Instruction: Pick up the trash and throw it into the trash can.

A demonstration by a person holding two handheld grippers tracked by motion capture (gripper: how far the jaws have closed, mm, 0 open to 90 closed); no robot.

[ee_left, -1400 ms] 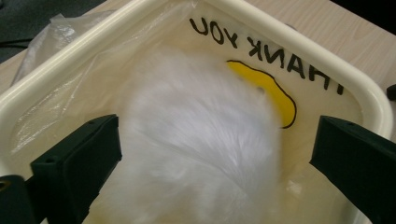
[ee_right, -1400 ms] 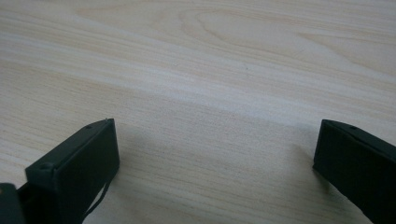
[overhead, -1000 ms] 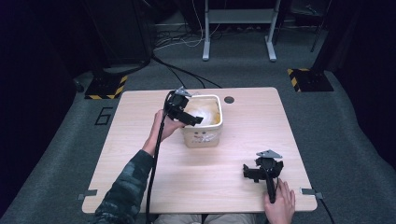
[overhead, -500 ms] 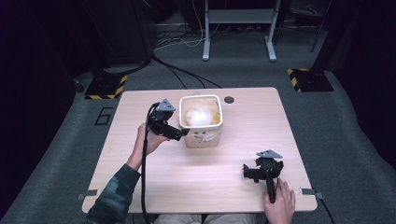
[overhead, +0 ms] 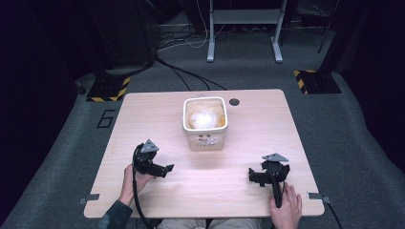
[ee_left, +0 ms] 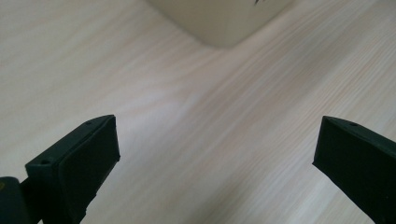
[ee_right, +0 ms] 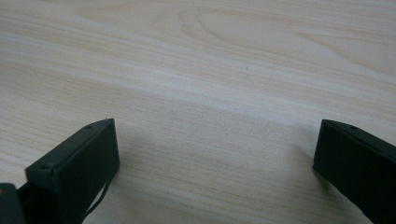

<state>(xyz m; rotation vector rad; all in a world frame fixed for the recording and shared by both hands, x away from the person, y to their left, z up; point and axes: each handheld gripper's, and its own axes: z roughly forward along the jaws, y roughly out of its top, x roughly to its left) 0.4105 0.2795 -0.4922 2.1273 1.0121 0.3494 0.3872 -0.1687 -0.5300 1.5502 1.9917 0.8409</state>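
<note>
A: Where is the tub (overhead: pixel 205 123)?

B: Near the far edge of the worktop (overhead: pixel 258 124), about midway between its left and right edges. It stands upright, its mouth open upward, with something pale and whitish inside; I cannot tell what that is. A small dark marking shows on the wall facing the person.

A: Anything touching it?

B: No. Both claws are well apart from it, nearer the front edge.

A: The left claw (overhead: pixel 168 168)?

B: Toward the front-left corner, held in the person's left hand (overhead: pixel 131 177), its jaws pointing toward the middle of the worktop. In the left gripper view the left claw (ee_left: pixel 215 154) has its jaws spread wide, with bare wood between them and the tub's lower corner (ee_left: pixel 224 21) at the top of the frame.

A: And the right claw (overhead: pixel 251 175)?

B: Toward the front-right corner, with the right hand (overhead: pixel 285 210) at the front edge behind it. In the right gripper view the right claw (ee_right: pixel 215 154) is also spread wide, close over the wood, with nothing between the jaws.

A: What else is on the worktop?

B: A small dark round hole (overhead: pixel 234 101) by the far edge, just right of the tub. A cable (overhead: pixel 135 200) trails from the left claw over the front edge.
</note>
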